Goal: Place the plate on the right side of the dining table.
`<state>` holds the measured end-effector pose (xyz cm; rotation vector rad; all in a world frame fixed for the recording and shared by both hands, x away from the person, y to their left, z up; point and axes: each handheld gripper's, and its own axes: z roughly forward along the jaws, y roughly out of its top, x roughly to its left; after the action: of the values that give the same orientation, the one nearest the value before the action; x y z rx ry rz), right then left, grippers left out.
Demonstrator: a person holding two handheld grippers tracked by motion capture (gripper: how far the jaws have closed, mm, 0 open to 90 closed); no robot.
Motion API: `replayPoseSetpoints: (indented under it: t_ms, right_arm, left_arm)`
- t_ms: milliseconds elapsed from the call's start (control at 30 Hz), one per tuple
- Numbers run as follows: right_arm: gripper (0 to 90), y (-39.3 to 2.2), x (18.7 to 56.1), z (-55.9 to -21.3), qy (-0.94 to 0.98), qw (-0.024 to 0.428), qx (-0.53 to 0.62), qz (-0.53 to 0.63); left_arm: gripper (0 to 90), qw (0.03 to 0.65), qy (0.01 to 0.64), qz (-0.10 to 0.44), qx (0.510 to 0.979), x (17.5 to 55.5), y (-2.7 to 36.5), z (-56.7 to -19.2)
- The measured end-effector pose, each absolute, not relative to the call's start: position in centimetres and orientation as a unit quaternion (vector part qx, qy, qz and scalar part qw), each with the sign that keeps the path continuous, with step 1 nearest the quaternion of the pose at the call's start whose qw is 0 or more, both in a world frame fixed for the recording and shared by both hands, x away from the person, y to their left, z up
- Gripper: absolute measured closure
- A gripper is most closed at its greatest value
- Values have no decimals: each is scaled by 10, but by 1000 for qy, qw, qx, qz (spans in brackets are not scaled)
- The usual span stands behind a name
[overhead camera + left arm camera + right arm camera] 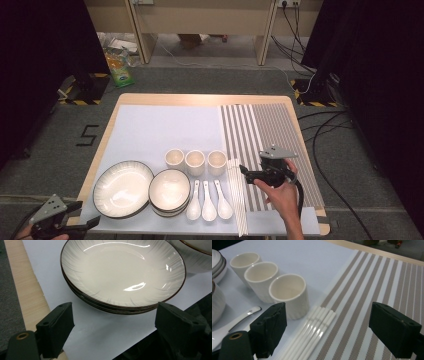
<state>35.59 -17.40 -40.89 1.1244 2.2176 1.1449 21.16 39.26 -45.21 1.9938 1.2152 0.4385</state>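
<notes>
white chopsticks (pixel 236 195): bundle lying flat at lower centre of the high view, along the left edge of the striped mat (pixel 265 135), just right of the spoons

right gripper (pixel 243 171): released, jaws wide apart, nothing between the pads. Held in the person's hand at centre right of the high view, tips pointing left at the top end of the chopsticks, no contact that I can see. In the right gripper view the chopsticks (pixel 312 337) run diagonally from bottom centre up between the two jaws, lying on the mat below them, ends just beside the nearest cup (pixel 288 293)

plates (pixel 122 189): stack of shallow dark-rimmed plates at lower left of the high view, touching or nearly touching the stack of bowls (pixel 169 191) to its right

left gripper (pixel 92 222): also released, jaws spread, empty. Sits at bottom left corner of the high view, off the table's near-left corner, tips aimed at the plates. In the left gripper view the plates (pixel 122 272) take up the upper centre, beyond the jaws, well clear of the pads

rest: three cups (pixel 195 162) in a row at centre, three spoons (pixel 208 202) below them, all on the pale blue mat (pixel 165 125) over the wooden table (pixel 200 98)
</notes>
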Motion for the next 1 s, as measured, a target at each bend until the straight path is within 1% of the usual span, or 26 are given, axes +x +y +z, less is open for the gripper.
replayPoseSetpoints:
  t_ms: [100, 300, 400, 567, 833, 1000]
  right_arm:
    - [150, -163, 360, -400, 797, 192, 392, 418]
    - [150, -147, 369, -395, 808, 181, 375, 417]
    - [151, -136, 379, -392, 811, 176, 372, 416]
    - [151, -124, 382, -389, 816, 168, 365, 415]
    - [153, -113, 387, -387, 821, 167, 361, 410]
    - [157, -104, 389, -385, 825, 167, 352, 409]
  left_arm:
    - [146, 373, 486, 181, 769, 212, 395, -450]
    - [147, 368, 488, 194, 767, 217, 394, -449]
    - [146, 368, 485, 194, 770, 222, 390, -450]
    - [146, 365, 481, 196, 773, 227, 386, -453]
    - [142, 357, 479, 196, 778, 229, 384, -453]
    - [144, 346, 477, 207, 781, 230, 380, -451]
